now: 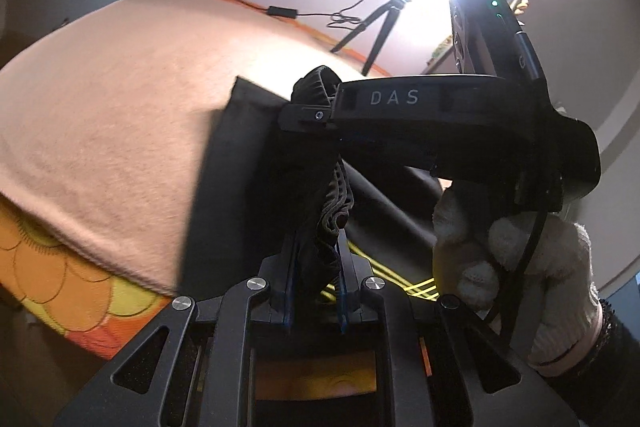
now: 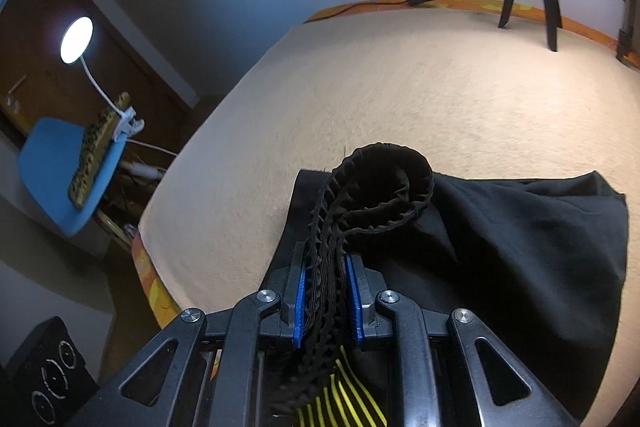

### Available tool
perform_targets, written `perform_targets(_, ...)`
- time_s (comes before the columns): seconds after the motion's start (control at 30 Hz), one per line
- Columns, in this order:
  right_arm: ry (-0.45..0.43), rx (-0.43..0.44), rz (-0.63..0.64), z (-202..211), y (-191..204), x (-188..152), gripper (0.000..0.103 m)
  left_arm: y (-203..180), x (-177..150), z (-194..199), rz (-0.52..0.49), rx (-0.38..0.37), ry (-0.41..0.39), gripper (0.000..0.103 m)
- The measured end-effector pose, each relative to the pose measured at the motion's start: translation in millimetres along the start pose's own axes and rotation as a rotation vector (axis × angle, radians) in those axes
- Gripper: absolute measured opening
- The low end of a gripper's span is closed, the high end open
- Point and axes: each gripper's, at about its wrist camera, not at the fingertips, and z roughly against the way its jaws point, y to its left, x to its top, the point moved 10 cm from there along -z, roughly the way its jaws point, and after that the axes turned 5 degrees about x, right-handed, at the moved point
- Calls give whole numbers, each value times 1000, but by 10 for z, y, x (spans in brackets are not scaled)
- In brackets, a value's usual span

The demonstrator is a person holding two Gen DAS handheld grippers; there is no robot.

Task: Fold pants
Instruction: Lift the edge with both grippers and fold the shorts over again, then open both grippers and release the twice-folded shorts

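Pants (image 2: 520, 247) waistband (ribbed elastic) pinched, seemingly, inside both grippers' jaws.

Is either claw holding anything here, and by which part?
Both hold the black pants by the ribbed elastic waistband: the left claw and the right claw are each shut on it.
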Motion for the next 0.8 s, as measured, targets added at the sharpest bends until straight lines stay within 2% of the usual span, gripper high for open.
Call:
perform_targets(0.2, 15, 13, 20, -141, 106, 19, 18, 124, 3, 67, 31, 7, -3, 14)
perform_targets(0.33, 15, 90, 8, -160, 213, 81, 47, 278, -10, 128, 64, 31, -7, 14)
perform_targets(0.47, -35, 192, -32, -32, 295, 219, 53, 434, -89, 227, 93, 61, -6, 18)
perform_targets(0.5, -52, 193, -35, 38, 271, 259, 53, 457, -83, 226, 102, 70, -8, 18)
perform_targets(0.63, -100, 176, -46, 287, 112, 343, 56, 532, -79, 396, 97, 124, -37, 32)
perform_targets(0.8, -130, 122, -55, 515, -135, 390, 56, 480, 148, 603, 69, 157, -123, 34)
